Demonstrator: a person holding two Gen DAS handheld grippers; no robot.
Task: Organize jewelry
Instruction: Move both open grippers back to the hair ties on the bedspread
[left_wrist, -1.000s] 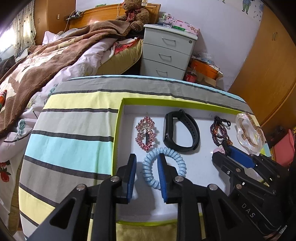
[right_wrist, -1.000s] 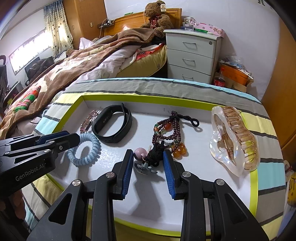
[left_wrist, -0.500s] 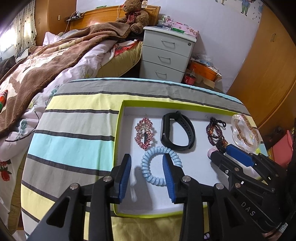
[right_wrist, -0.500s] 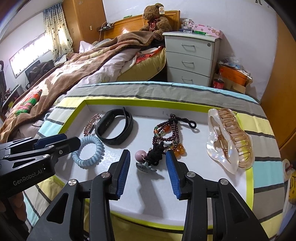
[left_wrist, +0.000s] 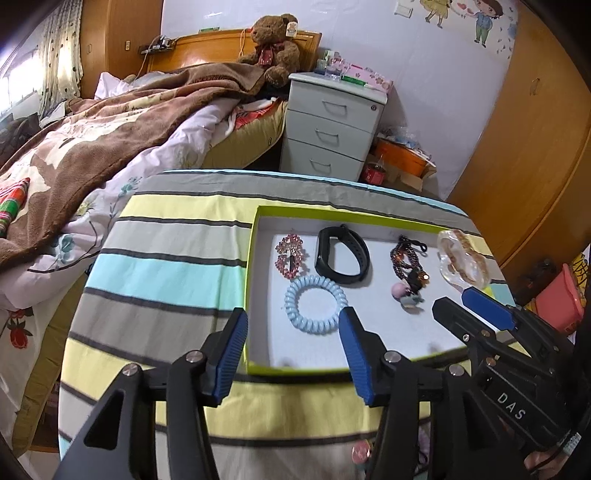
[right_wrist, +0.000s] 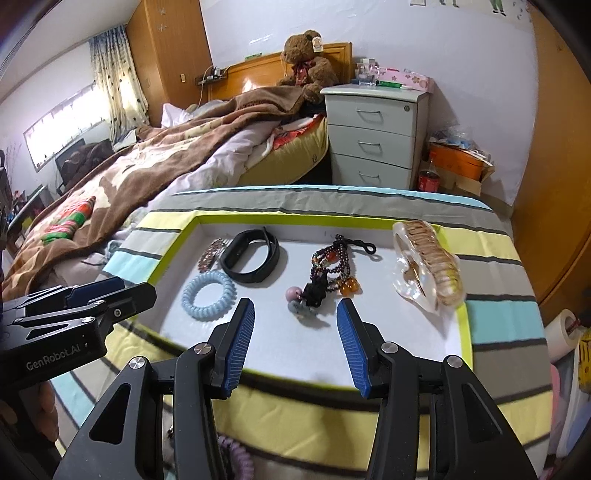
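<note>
Left wrist view: the pale blue spiral hair tie (left_wrist: 316, 305) is seen in the green-rimmed white tray (left_wrist: 251, 258), both hand-held grippers opening and empty, so re-gripping should be centred.

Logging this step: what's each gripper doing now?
Left gripper: opening, empty, blue coil hair tie beyond it.
Right gripper: opening, empty.

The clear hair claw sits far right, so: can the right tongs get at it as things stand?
Probably yes: the right tongs are empty, their jaws opening, and nothing lies between them and the hair claw.
</note>
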